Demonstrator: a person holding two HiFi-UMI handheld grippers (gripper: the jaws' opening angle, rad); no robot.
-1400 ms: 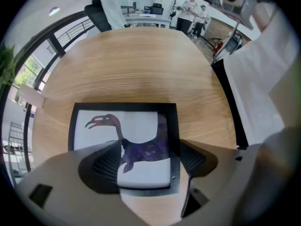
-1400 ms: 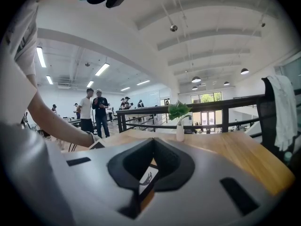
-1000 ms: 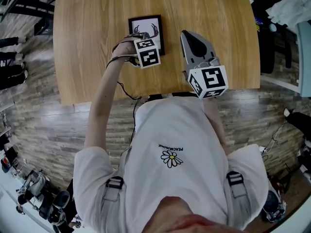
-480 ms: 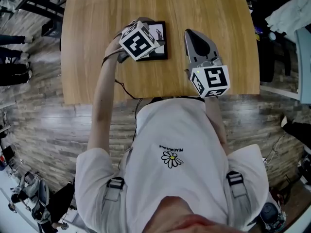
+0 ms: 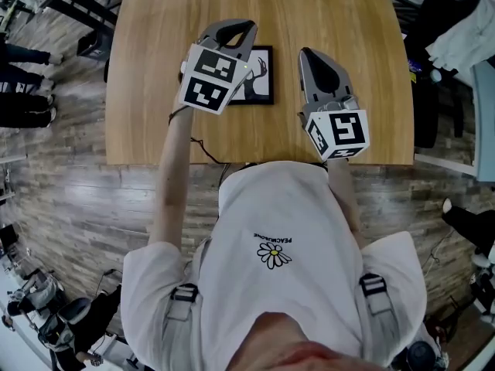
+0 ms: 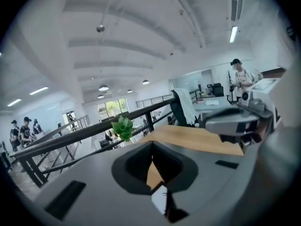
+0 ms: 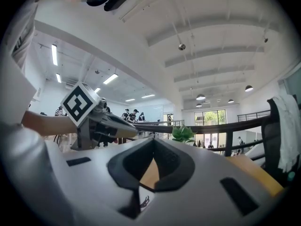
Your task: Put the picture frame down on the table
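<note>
Both grippers hover with jaws pressed together on nothing: left gripper (image 5: 234, 28), right gripper (image 5: 314, 56). Between them the picture frame (image 5: 259, 76) lies flat on the table (image 5: 352, 22), so the task looks complete.

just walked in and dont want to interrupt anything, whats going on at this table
A person stands at a wooden table with a handheld gripper in each hand. The picture frame lies flat on the table and neither gripper holds it. The left gripper hovers over the frame's left side, jaws together and empty. The right gripper sits just to the frame's right, also closed and empty. The frame looks already put down.
</note>
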